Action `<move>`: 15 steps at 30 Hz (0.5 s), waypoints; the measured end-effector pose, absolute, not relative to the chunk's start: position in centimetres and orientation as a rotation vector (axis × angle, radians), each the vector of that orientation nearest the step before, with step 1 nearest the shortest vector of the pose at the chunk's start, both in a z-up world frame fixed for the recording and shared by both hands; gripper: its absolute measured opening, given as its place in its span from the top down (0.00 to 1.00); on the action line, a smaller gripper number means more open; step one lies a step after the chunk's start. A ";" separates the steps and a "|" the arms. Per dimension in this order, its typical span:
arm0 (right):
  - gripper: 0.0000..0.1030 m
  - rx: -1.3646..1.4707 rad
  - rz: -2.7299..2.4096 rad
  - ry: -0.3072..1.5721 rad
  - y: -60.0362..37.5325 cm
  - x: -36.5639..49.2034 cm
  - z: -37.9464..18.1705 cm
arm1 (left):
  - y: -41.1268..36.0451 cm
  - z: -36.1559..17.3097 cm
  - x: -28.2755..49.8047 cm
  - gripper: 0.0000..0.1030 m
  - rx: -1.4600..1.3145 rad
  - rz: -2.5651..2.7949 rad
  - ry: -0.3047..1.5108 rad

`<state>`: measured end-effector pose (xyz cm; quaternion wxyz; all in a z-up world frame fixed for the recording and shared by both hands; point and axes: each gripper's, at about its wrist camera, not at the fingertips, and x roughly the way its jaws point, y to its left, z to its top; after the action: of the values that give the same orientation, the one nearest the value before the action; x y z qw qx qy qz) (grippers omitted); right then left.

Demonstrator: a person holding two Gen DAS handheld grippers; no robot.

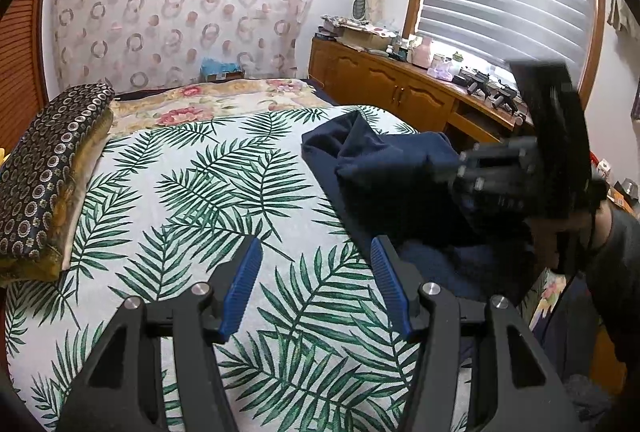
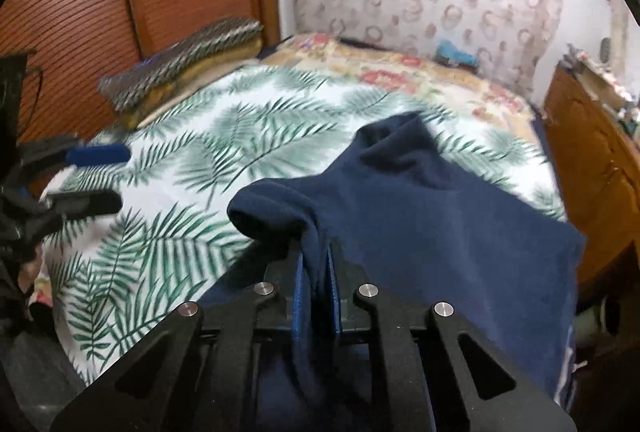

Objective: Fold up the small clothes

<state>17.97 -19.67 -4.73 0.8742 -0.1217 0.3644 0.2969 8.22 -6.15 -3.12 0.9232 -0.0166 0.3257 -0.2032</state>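
A dark navy garment [image 1: 380, 159] lies crumpled on the right part of the palm-leaf bedspread [image 1: 192, 183]. In the right wrist view a bunched fold of this garment [image 2: 440, 216] rises between the blue pads of my right gripper [image 2: 316, 256], which is shut on it. The left wrist view shows that same right gripper [image 1: 500, 183] as a blurred black shape at the garment's right edge. My left gripper [image 1: 316, 252] hovers open over bare bedspread just left of the garment, nothing between its fingers. It also appears at the left edge of the right wrist view as the left gripper [image 2: 108, 177].
A stack of folded patterned cushions [image 1: 48, 171] sits on the bed's left side. Floral bedding [image 1: 224, 103] covers the far end. A wooden cabinet [image 1: 380, 79] with a cluttered top runs along the right under the window. A louvred wooden door [image 2: 80, 11] stands behind the cushions.
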 end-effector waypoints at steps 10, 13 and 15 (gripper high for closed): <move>0.92 -0.249 0.416 0.685 -26.9 22.0 0.0 | -6.8 -3.4 8.5 0.46 -0.029 -0.430 0.678; 0.92 -0.250 0.348 0.695 -28.9 23.6 0.1 | -6.9 -3.5 8.5 0.46 -0.027 -0.434 0.681; 0.92 -0.250 0.290 0.707 -30.4 24.8 -0.3 | -7.0 -3.5 8.5 0.46 -0.025 -0.436 0.683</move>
<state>24.81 -30.37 -0.32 0.9203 -0.1214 0.3440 0.1413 8.51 -7.01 -3.48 0.9189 -0.0123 0.3325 -0.2121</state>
